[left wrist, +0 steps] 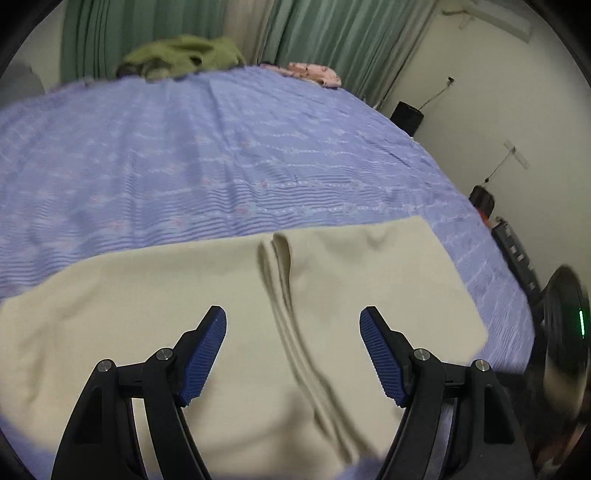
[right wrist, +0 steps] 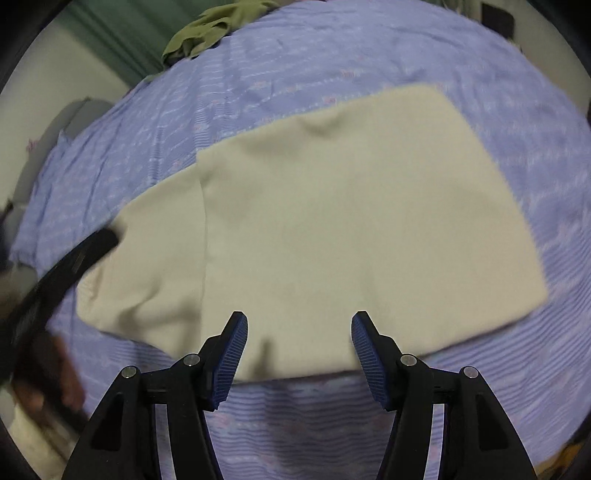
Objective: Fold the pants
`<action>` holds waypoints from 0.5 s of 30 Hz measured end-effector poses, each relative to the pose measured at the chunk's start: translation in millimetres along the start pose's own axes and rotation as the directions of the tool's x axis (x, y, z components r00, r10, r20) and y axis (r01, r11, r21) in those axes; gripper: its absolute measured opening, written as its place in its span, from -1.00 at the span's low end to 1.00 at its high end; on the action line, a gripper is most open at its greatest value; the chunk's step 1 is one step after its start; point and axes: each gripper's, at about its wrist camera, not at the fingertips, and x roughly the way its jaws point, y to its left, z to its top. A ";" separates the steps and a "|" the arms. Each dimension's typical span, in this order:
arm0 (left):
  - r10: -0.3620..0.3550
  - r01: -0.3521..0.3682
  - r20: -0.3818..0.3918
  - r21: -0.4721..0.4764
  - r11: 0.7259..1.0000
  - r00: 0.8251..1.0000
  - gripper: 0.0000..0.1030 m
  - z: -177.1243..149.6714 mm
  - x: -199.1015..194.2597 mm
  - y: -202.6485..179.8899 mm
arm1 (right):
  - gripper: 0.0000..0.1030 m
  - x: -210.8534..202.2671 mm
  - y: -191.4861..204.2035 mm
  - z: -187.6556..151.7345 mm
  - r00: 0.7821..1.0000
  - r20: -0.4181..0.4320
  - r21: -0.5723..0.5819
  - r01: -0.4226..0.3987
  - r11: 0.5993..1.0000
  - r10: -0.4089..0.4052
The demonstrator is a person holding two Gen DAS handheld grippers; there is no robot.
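Note:
Cream pants lie folded flat on a lilac bedspread, with a stacked fold edge running down the middle. My left gripper is open and empty, hovering just above the pants over that fold edge. In the right wrist view the pants form a broad folded slab with a lower layer sticking out at the left. My right gripper is open and empty above the pants' near edge. The left gripper's black body shows blurred at the left.
A green garment and a pink cloth lie at the bed's far edge, before green curtains. Dark objects stand on the floor along the right wall. The bedspread continues below the pants.

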 end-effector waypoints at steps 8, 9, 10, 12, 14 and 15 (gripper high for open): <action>-0.062 0.044 -0.109 -0.158 0.986 0.992 0.41 30.1 90.9 29.7 | 0.17 51.5 39.0 -31.1 0.999 -0.028 -0.088 0.040 0.995 -0.042; -0.058 0.039 -0.120 -0.154 0.987 0.991 0.40 29.9 97.5 29.4 | 0.17 54.1 40.4 -33.1 0.998 -0.025 -0.099 0.050 0.994 -0.053; -0.054 0.035 -0.127 -0.142 0.989 0.990 0.39 28.9 104.9 27.3 | 0.17 56.2 39.7 -33.3 0.998 -0.027 -0.098 0.050 0.994 -0.053; -0.042 0.025 -0.125 -0.135 0.991 0.991 0.33 28.4 112.1 25.0 | 0.17 58.3 37.2 -31.6 0.999 -0.035 -0.078 0.031 0.996 -0.034; -0.051 0.032 -0.115 -0.160 0.987 0.992 -0.02 28.4 115.2 26.5 | 0.17 59.4 33.7 -30.7 0.999 -0.042 -0.065 0.012 0.998 -0.014; -0.099 0.076 -0.115 -0.186 0.980 0.988 -0.41 28.4 115.8 27.1 | 0.17 59.8 32.6 -29.6 0.999 -0.043 -0.060 0.006 0.998 -0.009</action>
